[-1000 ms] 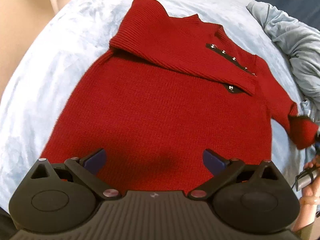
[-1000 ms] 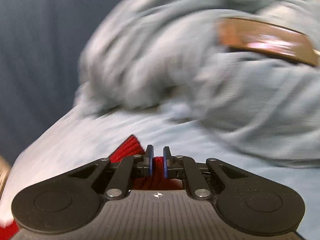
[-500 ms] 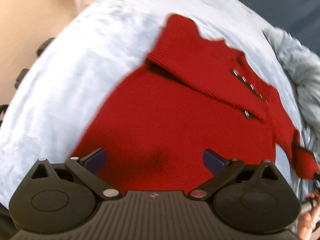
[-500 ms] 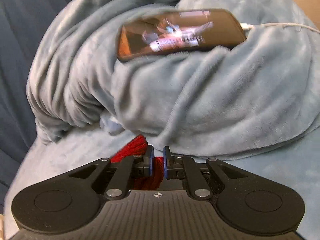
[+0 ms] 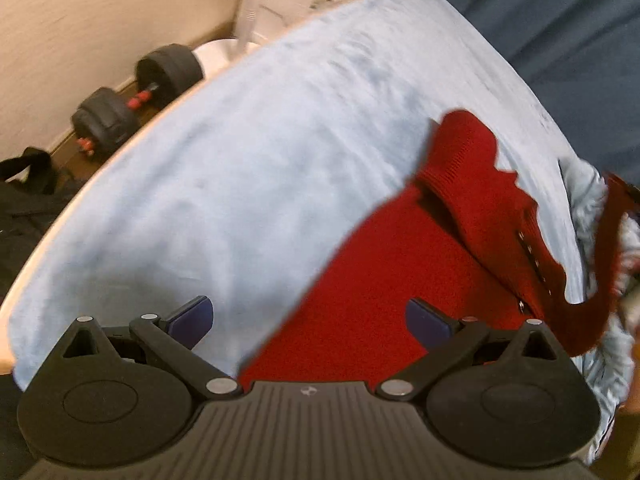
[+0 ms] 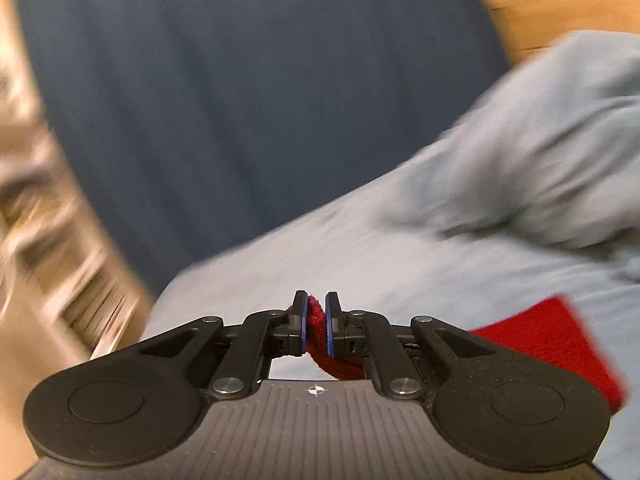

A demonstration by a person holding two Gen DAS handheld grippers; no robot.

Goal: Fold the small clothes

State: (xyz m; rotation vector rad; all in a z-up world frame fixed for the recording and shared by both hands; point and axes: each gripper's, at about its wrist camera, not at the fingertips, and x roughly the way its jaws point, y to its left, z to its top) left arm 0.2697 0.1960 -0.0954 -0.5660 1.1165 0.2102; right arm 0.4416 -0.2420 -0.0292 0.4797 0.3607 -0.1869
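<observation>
Red knit sweater [image 5: 400,272] lying on pale blue bedcover [image 5: 248,184], toward its right side, body flat, one sleeve folded across the chest with a row of small studs showing. Other sleeve [image 5: 604,264] lifted off the cover at the right edge, hanging in a curve, blurred. Left gripper [image 5: 308,316] hovering low over the hem of the sweater, jaws spread wide, nothing between the blue pads [image 5: 192,314]; left pad over bare cover, right pad over red knit. Right gripper [image 6: 316,320] pinched narrow on a fold of red knit, cloth bunched between the pads and trailing beneath the gripper body; more red fabric [image 6: 552,340] visible at lower right of that view. Broad bare stretch of bedcover left of the garment, running out to the rounded left edge. Beyond that edge, on the floor: black dumbbell [image 5: 136,96] with red handle, black bag [image 5: 24,200], white stand [image 5: 256,12] against a beige wall. Grey-blue blanket [image 6: 540,140] heaped at the right side of the bed, near the raised sleeve. Dark blue surface [image 6: 256,100] past the far edge. Right wrist view heavily motion-blurred; detail at its left margin not legible.
</observation>
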